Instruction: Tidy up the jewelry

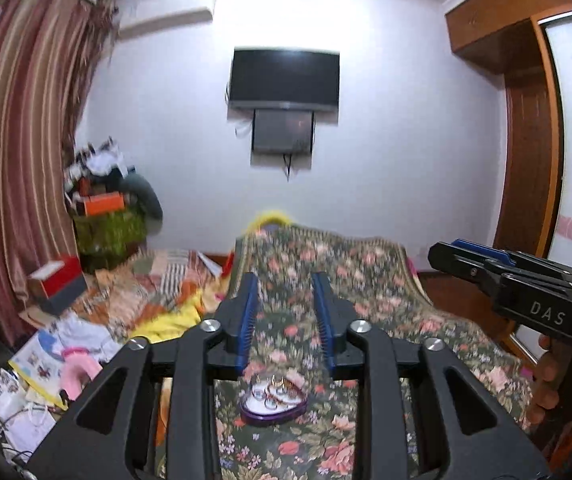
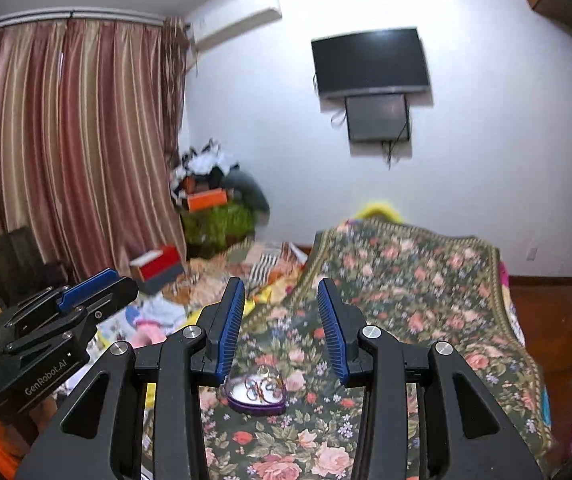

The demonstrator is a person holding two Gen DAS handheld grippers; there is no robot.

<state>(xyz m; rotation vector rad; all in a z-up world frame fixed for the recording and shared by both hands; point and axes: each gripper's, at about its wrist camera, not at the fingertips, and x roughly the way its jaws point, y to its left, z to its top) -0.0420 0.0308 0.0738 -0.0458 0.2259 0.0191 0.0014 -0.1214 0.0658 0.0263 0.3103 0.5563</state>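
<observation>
While both grippers hang in the air above the bed (image 2: 425,280), the little purple tray (image 2: 256,407) sits on the flowery blanket (image 1: 325,280) right below them. The tray looks heart-shaped, with a white inside. Small rings (image 1: 274,390) and thin shiny bits lie in it, all close together. I cannot tell how many there are, because they are tiny and a bit blurry.

The left gripper (image 1: 286,312) has its blue fingers (image 1: 248,312) wide apart and holds nothing. The right gripper (image 2: 281,320) is the same: fingers (image 2: 230,328) wide apart, nothing between them.

I think the rings are very light and hard, and smooth too, so they may slip or pop away if they are pinched fast. They could roll into the soft blanket and get lost in the flowers. It seems best to take one ring at a time, across its band, with just the tips of the fingers. The tray is light as well, and the blanket under it is soft, so the tray may tip if pushed down on one side. Holding its purple rim with one gripper could keep it steady.
</observation>
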